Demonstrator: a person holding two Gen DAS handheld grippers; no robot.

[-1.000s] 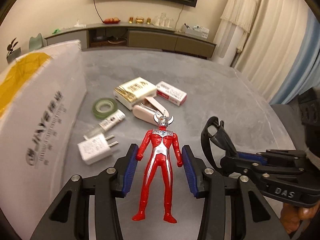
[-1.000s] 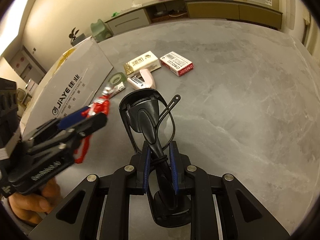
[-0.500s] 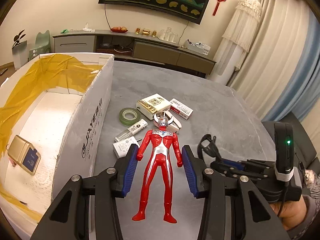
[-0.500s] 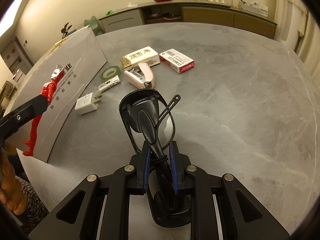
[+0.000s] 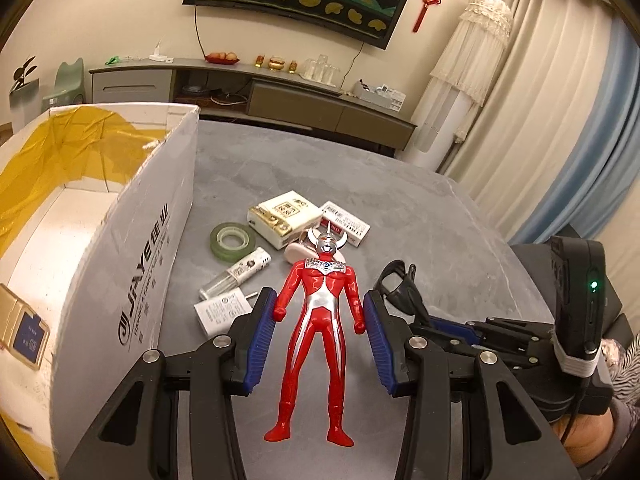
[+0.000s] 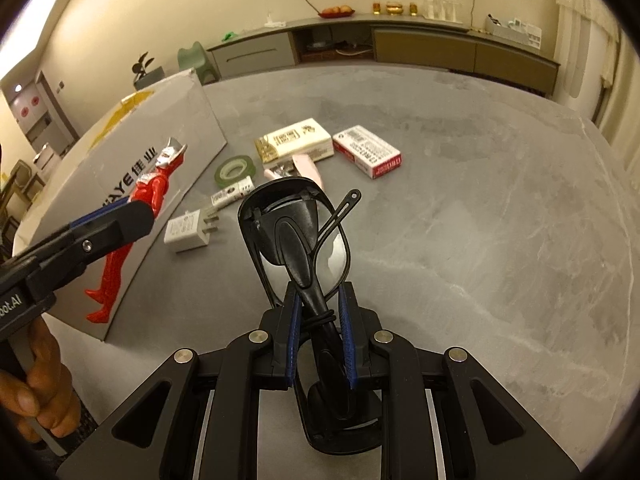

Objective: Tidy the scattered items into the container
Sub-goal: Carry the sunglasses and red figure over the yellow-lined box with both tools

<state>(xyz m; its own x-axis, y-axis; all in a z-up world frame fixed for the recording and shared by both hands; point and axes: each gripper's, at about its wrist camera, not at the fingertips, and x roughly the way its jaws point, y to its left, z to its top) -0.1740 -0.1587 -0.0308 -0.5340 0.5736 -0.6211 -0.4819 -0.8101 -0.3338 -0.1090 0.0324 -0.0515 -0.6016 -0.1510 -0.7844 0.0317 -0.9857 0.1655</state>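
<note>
A: Red figure (image 5: 318,320) sits between the blue pads of the left gripper (image 5: 319,312), jaws pinching it at the arms, head forward, feet toward the camera. It's held above the grey table (image 5: 420,220), just right of the box wall.

B: Right side?

A: Right gripper (image 6: 319,314) has its jaws pressed onto the black folded glasses (image 6: 298,240), lenses sticking out ahead, over open table. A hand (image 6: 36,384) grips the left tool's handle at the lower left of the right wrist view.

B: Change since a second ago?

A: Left gripper has risen and swung left. The white cardboard box (image 5: 132,264) now shows its open top, yellow tape lining and a gold pack (image 5: 22,332) inside. Both grips unchanged.

B: Clearance?

A: Figure is still outside the box's near rim. Tape roll (image 5: 233,240), tube (image 5: 236,272), charger (image 5: 222,312) and two cartons (image 5: 285,218) cluster ahead; right half of the table is bare.
</note>
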